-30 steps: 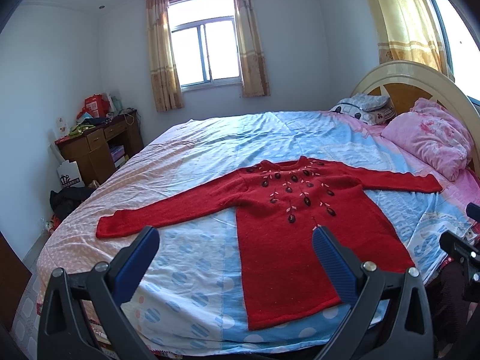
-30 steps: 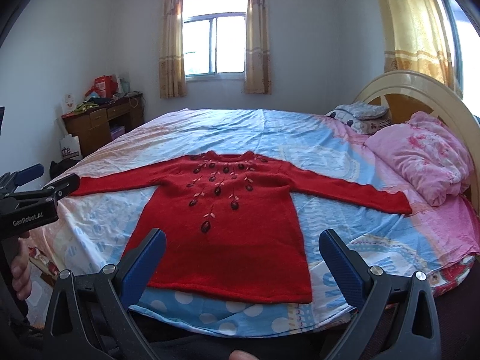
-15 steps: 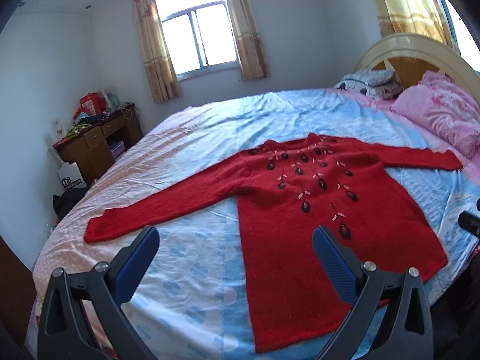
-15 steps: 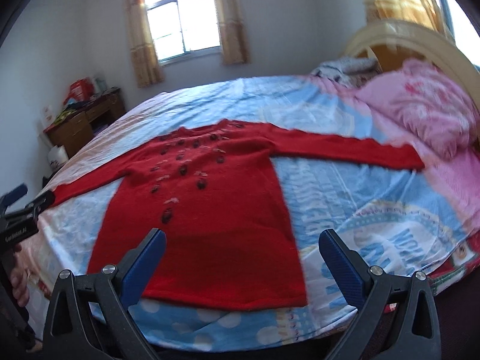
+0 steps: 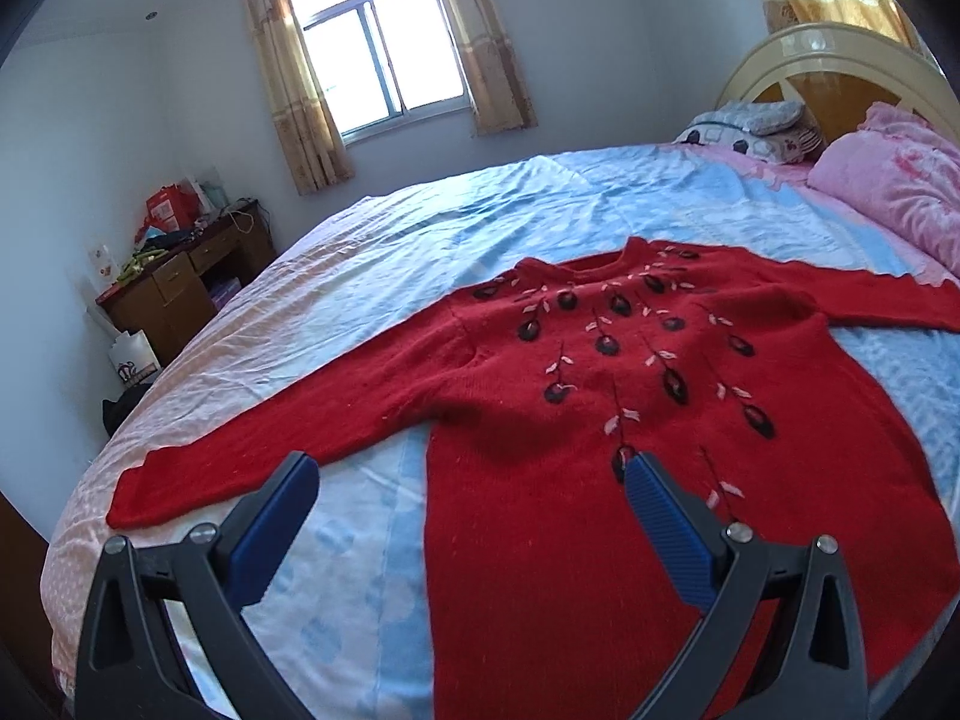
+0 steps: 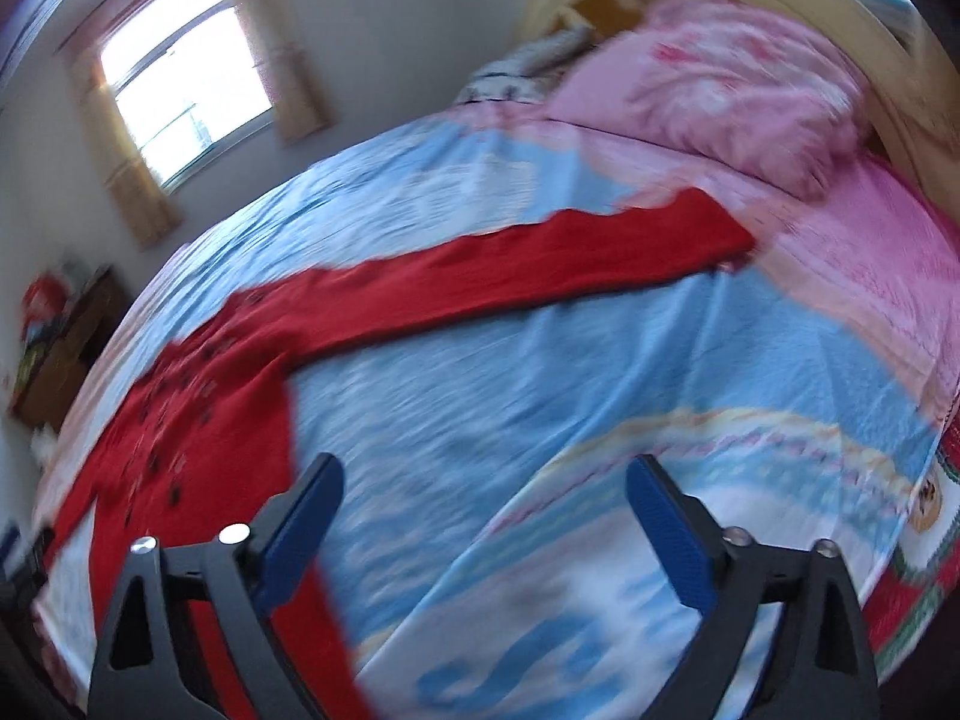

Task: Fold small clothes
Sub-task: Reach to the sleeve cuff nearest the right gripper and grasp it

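Across the bed (image 5: 456, 222), the red sweater (image 5: 600, 432) lies flat, its right sleeve (image 6: 510, 276) stretching toward one o'clock from the empty, slowly narrowing right gripper (image 6: 483, 516); left gripper (image 5: 471, 519) gapes wide.

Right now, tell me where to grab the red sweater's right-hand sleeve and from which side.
Take the sleeve at its cuff, coming in from the pillow side. It lies flat and straight on the bedsheet, so the free end lifts most easily and can swing over the body. The right gripper is empty, jaws closing.
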Demonstrator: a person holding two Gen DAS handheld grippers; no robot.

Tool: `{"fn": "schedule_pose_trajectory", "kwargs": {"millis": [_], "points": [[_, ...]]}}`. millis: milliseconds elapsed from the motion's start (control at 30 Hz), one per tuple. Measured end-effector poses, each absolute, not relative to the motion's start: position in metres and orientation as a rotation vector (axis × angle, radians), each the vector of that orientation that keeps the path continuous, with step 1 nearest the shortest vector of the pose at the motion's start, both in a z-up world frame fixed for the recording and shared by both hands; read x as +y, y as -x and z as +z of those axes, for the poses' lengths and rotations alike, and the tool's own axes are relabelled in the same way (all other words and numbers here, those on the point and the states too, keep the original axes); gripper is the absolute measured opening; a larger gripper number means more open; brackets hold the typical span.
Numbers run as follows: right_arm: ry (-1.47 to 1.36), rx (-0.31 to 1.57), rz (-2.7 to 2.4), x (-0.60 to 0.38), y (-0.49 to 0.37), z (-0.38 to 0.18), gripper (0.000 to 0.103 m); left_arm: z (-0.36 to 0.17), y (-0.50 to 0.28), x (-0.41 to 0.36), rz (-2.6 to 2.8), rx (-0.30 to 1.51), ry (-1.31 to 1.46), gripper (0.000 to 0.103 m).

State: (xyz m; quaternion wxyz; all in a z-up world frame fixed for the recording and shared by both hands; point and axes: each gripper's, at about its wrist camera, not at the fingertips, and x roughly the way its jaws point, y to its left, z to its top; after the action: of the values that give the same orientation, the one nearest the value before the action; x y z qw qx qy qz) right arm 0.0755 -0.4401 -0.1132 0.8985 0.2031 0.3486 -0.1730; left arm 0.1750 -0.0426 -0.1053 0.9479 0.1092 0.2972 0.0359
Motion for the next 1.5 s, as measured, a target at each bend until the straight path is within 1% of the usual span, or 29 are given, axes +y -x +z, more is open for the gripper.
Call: {"fn": "schedule_pose_trajectory", "kwargs": {"millis": [67,100,167,233,433,533,633,700,733,767,800,833,867,933,1067,1500], "points": [[-0.461,0.723,-0.401,-0.468,-0.084,-0.116,0.090,-0.108,-0.182,-0.043,0.080,0.607,-0.226,0.103],[-0.475,0.721,-0.427,-0.483,-0.087,-0.117,0.088,-0.109,-0.185,-0.043,0.087,0.603,-0.234,0.103],[-0.500,0.725,-0.468,-0.507,-0.094,-0.119,0.079,-0.110,-0.193,-0.044,0.105,0.597,-0.250,0.103],[-0.538,0.735,-0.505,-0.537,-0.101,-0.122,0.076,-0.112,-0.199,-0.041,0.124,0.595,-0.255,0.103],[-0.619,0.717,-0.627,-0.609,-0.116,-0.127,0.074,-0.124,-0.222,-0.030,0.172,0.641,-0.239,0.103],[-0.662,0.728,-0.655,-0.638,-0.125,-0.133,0.062,-0.128,-0.226,-0.028,0.178,0.655,-0.237,0.103],[-0.716,0.747,-0.664,-0.656,-0.132,-0.140,0.061,-0.130,-0.230,-0.028,0.183,0.663,-0.235,0.103],[-0.693,0.739,-0.664,-0.659,-0.138,-0.137,0.060,-0.130,-0.231,-0.027,0.185,0.670,-0.228,0.103],[-0.686,0.739,-0.658,-0.660,-0.141,-0.137,0.058,-0.131,-0.233,-0.027,0.185,0.675,-0.224,0.103],[-0.687,0.735,-0.655,-0.661,-0.143,-0.136,0.048,-0.132,-0.233,-0.027,0.184,0.679,-0.219,0.103],[-0.683,0.733,-0.651,-0.662,-0.147,-0.136,0.042,-0.132,-0.233,-0.027,0.183,0.682,-0.214,0.103],[-0.671,0.740,-0.650,-0.663,-0.149,-0.136,0.031,-0.132,-0.233,-0.027,0.181,0.684,-0.210,0.103],[-0.654,0.745,-0.648,-0.663,-0.153,-0.136,0.024,-0.133,-0.233,-0.027,0.181,0.686,-0.206,0.103],[-0.636,0.748,-0.636,-0.662,-0.156,-0.135,0.019,-0.133,-0.233,-0.025,0.180,0.688,-0.196,0.103],[-0.590,0.732,-0.639,-0.655,-0.158,-0.127,0.015,-0.129,-0.232,-0.020,0.184,0.676,-0.192,0.103],[-0.453,0.624,-0.565,-0.599,-0.175,-0.050,0.014,-0.129,-0.237,0.007,0.211,0.666,-0.165,0.103]]}}
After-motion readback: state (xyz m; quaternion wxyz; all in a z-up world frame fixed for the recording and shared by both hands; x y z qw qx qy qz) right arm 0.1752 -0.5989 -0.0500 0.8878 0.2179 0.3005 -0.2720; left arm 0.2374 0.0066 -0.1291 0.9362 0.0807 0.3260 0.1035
